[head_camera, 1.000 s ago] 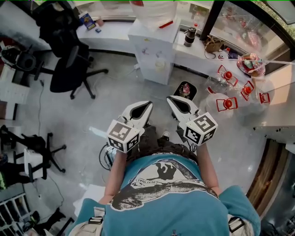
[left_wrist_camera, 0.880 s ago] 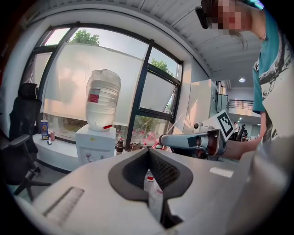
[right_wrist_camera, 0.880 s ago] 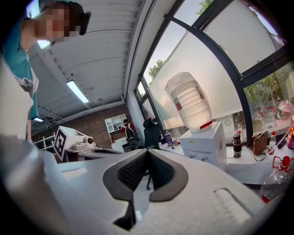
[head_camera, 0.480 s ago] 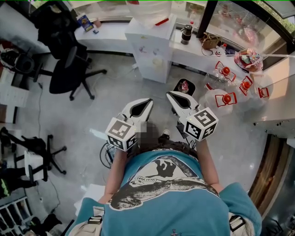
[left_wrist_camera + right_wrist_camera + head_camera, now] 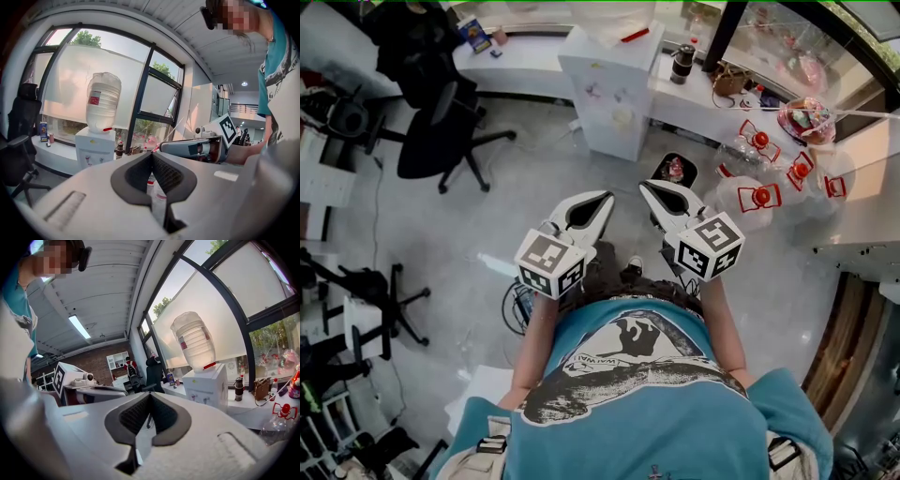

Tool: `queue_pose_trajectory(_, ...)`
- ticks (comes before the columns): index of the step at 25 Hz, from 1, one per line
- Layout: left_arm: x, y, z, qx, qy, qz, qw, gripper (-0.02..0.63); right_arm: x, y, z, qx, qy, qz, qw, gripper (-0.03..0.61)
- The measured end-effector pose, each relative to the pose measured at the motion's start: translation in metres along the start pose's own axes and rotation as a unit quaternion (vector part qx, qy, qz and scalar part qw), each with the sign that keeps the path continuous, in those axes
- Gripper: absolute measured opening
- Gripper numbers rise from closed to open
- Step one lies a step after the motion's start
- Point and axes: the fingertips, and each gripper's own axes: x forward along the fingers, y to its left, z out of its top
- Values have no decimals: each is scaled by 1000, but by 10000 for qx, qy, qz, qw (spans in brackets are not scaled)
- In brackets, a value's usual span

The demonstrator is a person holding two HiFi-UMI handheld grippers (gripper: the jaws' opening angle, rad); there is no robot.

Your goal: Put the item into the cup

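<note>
I stand on a grey floor and hold both grippers level in front of my waist. In the head view my left gripper (image 5: 607,196) and my right gripper (image 5: 644,186) sit side by side, a hand's width apart. Each has its tips together and nothing between them. The left gripper (image 5: 151,154) shows dark ribbed pads meeting at the tip. The right gripper (image 5: 150,394) has just eased its jaws a touch, but the tips still meet. A dark lidded cup (image 5: 682,63) stands on the white counter (image 5: 534,58), far beyond both grippers. I cannot make out the item.
A white water dispenser (image 5: 614,89) stands straight ahead against the window counter. A black office chair (image 5: 431,131) is to the left. Several clear jugs with red handles (image 5: 759,197) lie at the right. A small dark bin (image 5: 675,172) sits on the floor just past the right gripper.
The head view has shifted slightly. Both grippers stay where they were, tips together.
</note>
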Motion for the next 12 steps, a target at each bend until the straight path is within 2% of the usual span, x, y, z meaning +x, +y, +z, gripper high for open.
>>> queue_pose_trajectory(12,-4,5,1,-38,-29,87,10000,14,2,6,-4,-76,116,70,9999,0)
